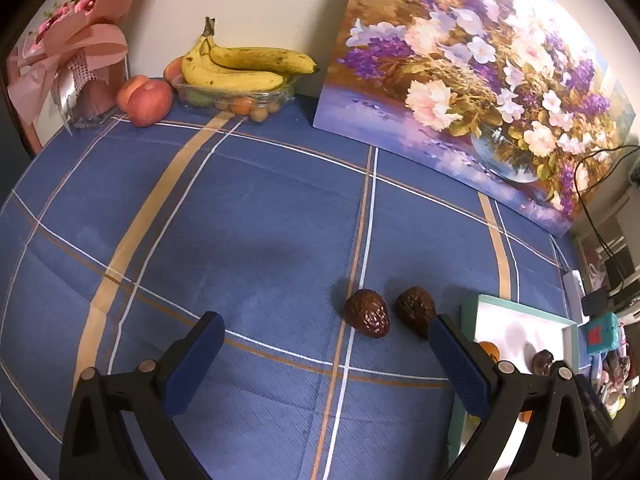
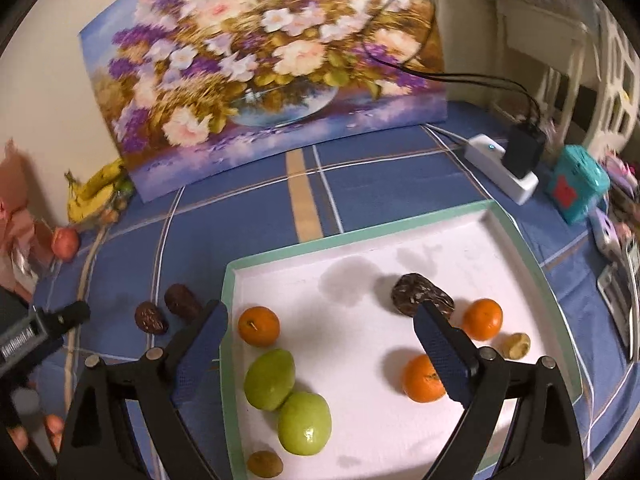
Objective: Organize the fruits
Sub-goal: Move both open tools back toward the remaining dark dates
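Note:
Two dark brown wrinkled fruits [image 1: 368, 317] [image 1: 416, 308] lie on the blue checked cloth just left of the white tray [image 1: 520, 307]. My left gripper [image 1: 325, 320] hangs open above them, holding nothing, with its right finger beside the nearer fruits. My right gripper [image 2: 320, 312] is open and holds nothing over the tray [image 2: 228, 280]. The tray holds three oranges [image 2: 259, 326] [image 2: 482, 319] [image 2: 424, 378], two green apples [image 2: 270, 380], another brown fruit [image 2: 422, 298] and two small yellowish fruits [image 2: 516, 346].
Bananas [image 1: 240, 66] lie on a clear punnet of small fruits at the back left, with a peach [image 1: 146, 102] and a pink bouquet [image 1: 76, 60] beside them. A flower painting [image 1: 480, 80] leans on the wall. A power strip [image 2: 500, 168] and a teal box [image 2: 576, 184] stand right of the tray.

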### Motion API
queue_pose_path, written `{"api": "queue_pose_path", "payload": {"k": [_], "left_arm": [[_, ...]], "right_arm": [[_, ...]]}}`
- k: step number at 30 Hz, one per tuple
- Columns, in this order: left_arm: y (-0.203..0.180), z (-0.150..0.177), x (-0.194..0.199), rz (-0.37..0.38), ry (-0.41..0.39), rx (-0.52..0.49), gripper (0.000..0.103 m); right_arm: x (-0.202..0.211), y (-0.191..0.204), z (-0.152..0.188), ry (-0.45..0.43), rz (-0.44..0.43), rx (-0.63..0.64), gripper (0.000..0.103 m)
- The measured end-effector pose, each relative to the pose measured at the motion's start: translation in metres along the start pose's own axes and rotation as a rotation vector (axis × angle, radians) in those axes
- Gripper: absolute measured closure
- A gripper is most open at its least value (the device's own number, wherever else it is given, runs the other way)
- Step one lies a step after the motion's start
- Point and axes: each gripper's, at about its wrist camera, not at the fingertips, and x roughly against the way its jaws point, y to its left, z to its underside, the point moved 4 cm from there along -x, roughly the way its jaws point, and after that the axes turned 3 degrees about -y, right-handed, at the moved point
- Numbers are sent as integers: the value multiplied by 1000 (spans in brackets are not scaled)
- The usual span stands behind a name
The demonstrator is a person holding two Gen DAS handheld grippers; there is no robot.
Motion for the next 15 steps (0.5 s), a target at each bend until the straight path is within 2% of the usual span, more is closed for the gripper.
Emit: {"api": "queue_pose_path", "payload": {"k": [7,15], "left_arm": [[14,0,-10,11,9,34,0],[33,-7,-16,22,7,65,0]], "right_arm": [[-16,21,9,44,-103,-7,9],[-28,47,11,47,-138,34,9]]}}
